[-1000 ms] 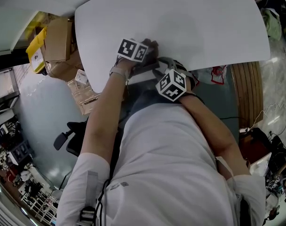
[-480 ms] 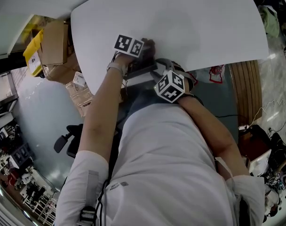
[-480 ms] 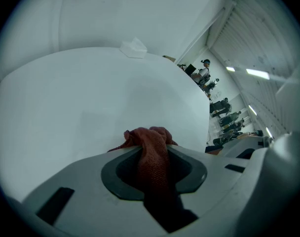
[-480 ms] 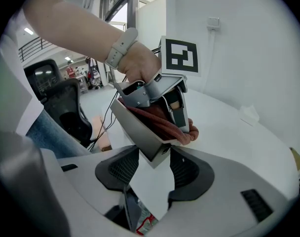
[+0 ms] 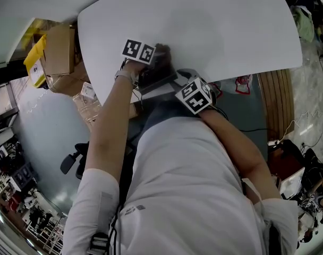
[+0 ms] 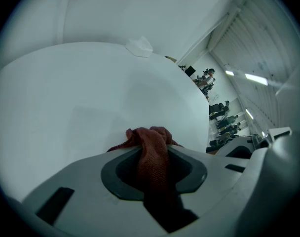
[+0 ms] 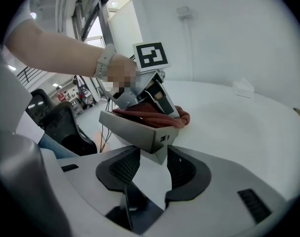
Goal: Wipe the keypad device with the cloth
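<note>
The grey keypad device (image 7: 135, 127) is tilted off the white table (image 5: 230, 31), and one lower corner sits between the pads of my right gripper (image 7: 152, 157). Those jaws have just been closing and grip that corner. A red cloth (image 7: 155, 115) lies bunched on the device's upper face. My left gripper (image 7: 162, 105) presses down on it there, shut on the cloth (image 6: 151, 142). In the head view the device (image 5: 153, 79) shows dark at the table's near edge, between the left gripper (image 5: 159, 62) and the right gripper (image 5: 176, 85).
A crumpled white tissue (image 6: 139, 46) lies far across the table. Cardboard boxes (image 5: 63, 47) and a yellow bin (image 5: 36, 57) stand off the table's left edge. A black office chair (image 5: 74, 158) is at my left side, and a wooden panel (image 5: 278, 105) to the right.
The left gripper has slid a little to the left and down over the device with the cloth. The right gripper stayed in place but rolled.
</note>
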Motion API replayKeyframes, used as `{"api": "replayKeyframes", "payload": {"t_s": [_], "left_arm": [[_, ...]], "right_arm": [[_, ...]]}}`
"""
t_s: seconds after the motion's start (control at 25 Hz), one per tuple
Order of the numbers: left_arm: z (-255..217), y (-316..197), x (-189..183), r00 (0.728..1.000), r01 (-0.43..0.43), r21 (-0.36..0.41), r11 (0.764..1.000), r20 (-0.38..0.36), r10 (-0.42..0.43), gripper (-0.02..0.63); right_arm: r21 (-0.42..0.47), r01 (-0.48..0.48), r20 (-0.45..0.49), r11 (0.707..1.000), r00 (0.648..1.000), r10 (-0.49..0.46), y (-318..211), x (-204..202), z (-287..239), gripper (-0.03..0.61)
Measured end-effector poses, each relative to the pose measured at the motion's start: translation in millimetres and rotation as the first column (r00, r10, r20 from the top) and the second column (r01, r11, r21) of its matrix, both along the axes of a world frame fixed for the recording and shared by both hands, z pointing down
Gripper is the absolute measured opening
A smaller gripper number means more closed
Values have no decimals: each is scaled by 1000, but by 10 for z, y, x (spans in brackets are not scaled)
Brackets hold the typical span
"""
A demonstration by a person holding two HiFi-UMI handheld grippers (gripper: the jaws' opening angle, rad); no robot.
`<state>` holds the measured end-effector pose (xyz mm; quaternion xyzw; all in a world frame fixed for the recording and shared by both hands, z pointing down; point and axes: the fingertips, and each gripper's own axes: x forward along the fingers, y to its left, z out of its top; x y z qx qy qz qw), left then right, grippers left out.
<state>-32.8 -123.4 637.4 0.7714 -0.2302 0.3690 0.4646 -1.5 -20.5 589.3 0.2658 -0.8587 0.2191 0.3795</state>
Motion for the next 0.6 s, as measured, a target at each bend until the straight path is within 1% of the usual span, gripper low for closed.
{"api": "replayKeyframes", "payload": {"t_s": [0.12, 0.4, 0.48, 0.6], "left_arm": [[52, 1, -196, 999, 2, 22, 1000, 44, -3, 109], [70, 115, -630, 995, -13, 50, 999, 99, 8, 109], [69, 161, -731, 994, 0, 62, 998, 109, -7, 109], [68, 250, -853, 992, 41, 74, 996, 112, -50, 109]], "right_arm": [[-2, -7, 1, 1000, 1000, 7, -18, 14, 14, 179], [-7, -20, 4, 1000, 1000, 20, -85, 26, 7, 179], [-11, -19, 3, 1000, 1000, 19, -101, 20, 16, 177], [-18, -21, 0, 1000, 1000, 21, -97, 29, 31, 176]]}}
